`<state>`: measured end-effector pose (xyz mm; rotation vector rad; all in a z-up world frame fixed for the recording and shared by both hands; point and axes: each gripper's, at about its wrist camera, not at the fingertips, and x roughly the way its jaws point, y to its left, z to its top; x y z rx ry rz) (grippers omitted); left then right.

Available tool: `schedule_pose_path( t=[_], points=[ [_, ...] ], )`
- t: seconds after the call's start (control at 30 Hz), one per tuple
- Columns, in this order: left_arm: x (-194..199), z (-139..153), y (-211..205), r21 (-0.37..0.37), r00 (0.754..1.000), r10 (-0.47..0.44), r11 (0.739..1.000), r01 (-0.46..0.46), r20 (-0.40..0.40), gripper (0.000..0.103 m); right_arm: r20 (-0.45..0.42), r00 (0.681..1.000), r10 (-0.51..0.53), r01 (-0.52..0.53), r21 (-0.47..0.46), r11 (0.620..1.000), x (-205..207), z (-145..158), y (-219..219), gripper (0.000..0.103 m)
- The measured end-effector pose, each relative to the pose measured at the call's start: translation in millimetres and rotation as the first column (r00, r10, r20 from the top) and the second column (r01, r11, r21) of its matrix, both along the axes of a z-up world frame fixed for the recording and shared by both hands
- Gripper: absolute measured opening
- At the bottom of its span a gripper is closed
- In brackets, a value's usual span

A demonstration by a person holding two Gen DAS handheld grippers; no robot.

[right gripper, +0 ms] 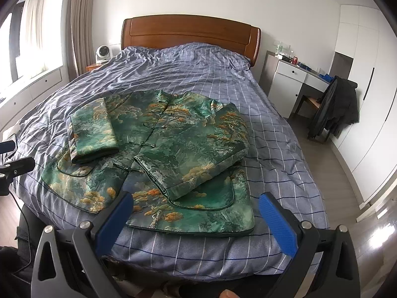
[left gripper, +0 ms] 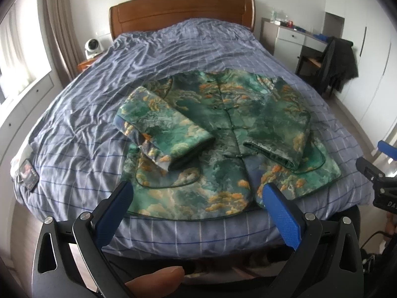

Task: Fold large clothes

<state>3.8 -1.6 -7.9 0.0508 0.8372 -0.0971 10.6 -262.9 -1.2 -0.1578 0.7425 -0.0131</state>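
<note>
A green patterned jacket with orange patches [left gripper: 223, 129] lies face up on the bed near its foot, buttoned down the front. Both sleeves are folded in over the front. It also shows in the right wrist view [right gripper: 173, 144]. My left gripper [left gripper: 198, 193] is open and empty, held just above the jacket's bottom hem. My right gripper [right gripper: 196, 203] is open and empty, above the hem on the jacket's right side. Part of the right gripper shows at the right edge of the left wrist view [left gripper: 379, 178].
The bed [left gripper: 173, 57] has a wrinkled blue checked cover and a wooden headboard [right gripper: 191, 32]. A phone [left gripper: 28, 173] lies at the bed's left edge. A desk [right gripper: 297, 74] and a chair with a dark coat [right gripper: 335, 106] stand to the right.
</note>
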Motion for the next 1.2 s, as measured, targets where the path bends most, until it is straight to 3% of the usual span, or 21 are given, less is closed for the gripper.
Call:
schedule_pose_path(
  t=[1.2],
  points=[
    [4.1,2.0,13.4,0.006,0.999,0.044,0.999,-0.044,-0.019,0.103,-0.004,1.0,0.001,-0.001,0.005,1.0,-0.5,0.6,2.2,0.103]
  ],
)
